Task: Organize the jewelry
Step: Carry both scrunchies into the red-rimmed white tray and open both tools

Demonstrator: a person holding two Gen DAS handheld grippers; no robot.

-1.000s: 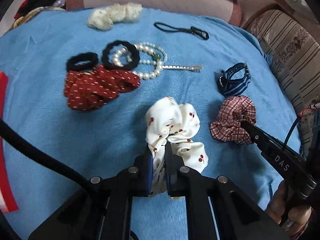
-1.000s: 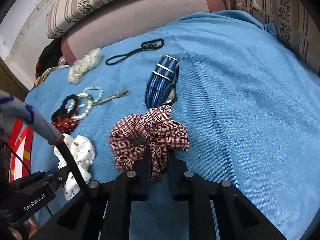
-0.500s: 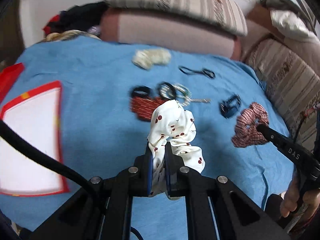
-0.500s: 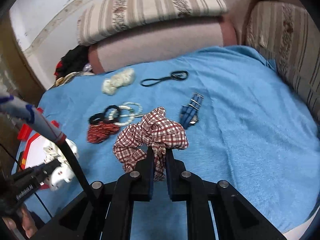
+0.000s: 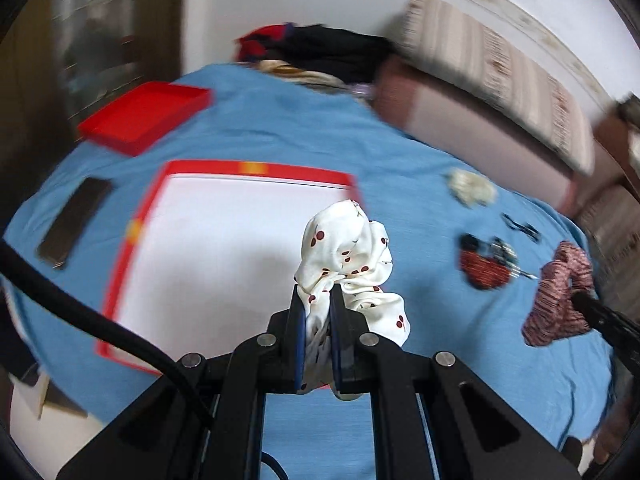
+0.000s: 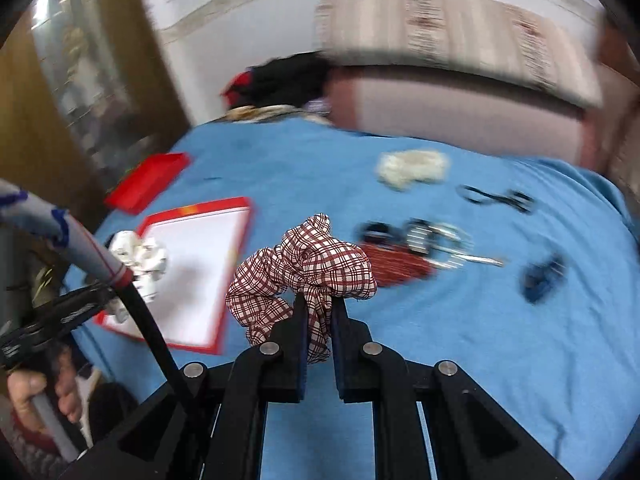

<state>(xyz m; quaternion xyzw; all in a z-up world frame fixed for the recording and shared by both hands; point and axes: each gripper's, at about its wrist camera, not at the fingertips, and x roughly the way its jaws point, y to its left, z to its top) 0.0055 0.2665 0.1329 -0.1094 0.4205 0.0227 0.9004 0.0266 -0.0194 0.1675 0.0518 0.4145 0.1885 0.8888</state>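
— So which step is this?

— The carry. The left hand-held gripper is clenched on the cherry-print scrunchie, which hangs just above the near right corner of the white tray. The right hand-held gripper is clamped on the plaid scrunchie, well right of that tray.

— And the rest?

— A red dotted scrunchie, a cream scrunchie, a beaded bracelet and a striped strap lie on the blue blanket, far right of the tray.

— Next move?

— Probably bring both over the tray's white floor, lower, then release, clear of the red rim.
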